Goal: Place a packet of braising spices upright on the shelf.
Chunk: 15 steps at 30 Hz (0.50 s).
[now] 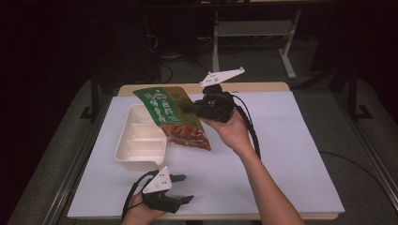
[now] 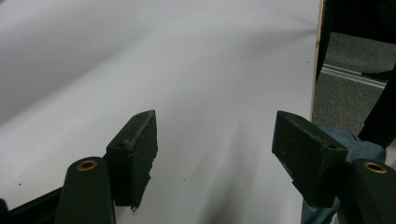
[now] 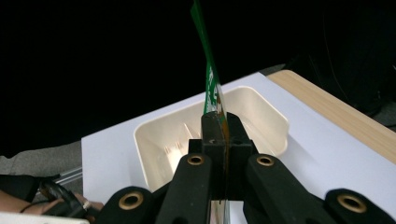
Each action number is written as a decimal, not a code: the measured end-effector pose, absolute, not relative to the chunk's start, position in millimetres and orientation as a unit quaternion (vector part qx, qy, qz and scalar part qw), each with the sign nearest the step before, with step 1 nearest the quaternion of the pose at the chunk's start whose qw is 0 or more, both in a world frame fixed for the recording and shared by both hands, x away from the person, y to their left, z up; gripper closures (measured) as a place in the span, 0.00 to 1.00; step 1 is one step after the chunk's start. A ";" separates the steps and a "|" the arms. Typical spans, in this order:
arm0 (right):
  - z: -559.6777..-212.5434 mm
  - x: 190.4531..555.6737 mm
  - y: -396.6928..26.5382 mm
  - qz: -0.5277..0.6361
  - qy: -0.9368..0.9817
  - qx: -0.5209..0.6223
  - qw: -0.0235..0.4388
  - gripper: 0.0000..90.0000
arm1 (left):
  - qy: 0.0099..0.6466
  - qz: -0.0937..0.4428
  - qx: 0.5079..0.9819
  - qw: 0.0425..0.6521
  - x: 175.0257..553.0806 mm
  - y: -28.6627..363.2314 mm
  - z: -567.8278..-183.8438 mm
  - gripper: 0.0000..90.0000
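Carrying step in hand, by the look of it: flat green foil snack pouch with a red food picture (image 1: 176, 119) pinched by its edge in the shut fingers of the right gripper (image 1: 195, 108), raised and tilted above the near-right corner of the cream, ribbed plastic tray (image 1: 136, 140); edge-on and upright over that tray in the right gripper view (image 3: 212, 88); left gripper (image 1: 180, 187) idle just in front of the tray, low over the white-covered desk (image 1: 281, 154), fingers (image 2: 135, 154) spread wide with nothing between them. Next, probably: swing the pouch fully over the tray, level it to suit the hollow, lower, then release; likely need to steady the tray with the free gripper.
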State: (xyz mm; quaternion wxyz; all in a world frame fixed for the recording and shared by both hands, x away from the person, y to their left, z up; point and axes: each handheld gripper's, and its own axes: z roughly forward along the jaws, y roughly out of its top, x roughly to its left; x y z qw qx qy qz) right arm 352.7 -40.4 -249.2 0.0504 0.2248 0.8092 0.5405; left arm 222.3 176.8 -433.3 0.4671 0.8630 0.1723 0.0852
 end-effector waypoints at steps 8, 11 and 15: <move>-242.6 354.8 -17.9 0.549 0.808 0.208 0.047 0.99 | 0.171 0.085 0.863 0.467 221.7 176.3 -434.0 0.33; -241.9 356.3 -8.9 0.553 0.807 0.204 0.042 0.99 | 0.167 0.086 0.865 0.465 221.1 175.9 -434.1 0.33; -242.3 357.2 3.0 0.555 0.807 0.198 0.037 0.99 | 0.165 0.086 0.865 0.465 220.5 175.4 -434.1 0.33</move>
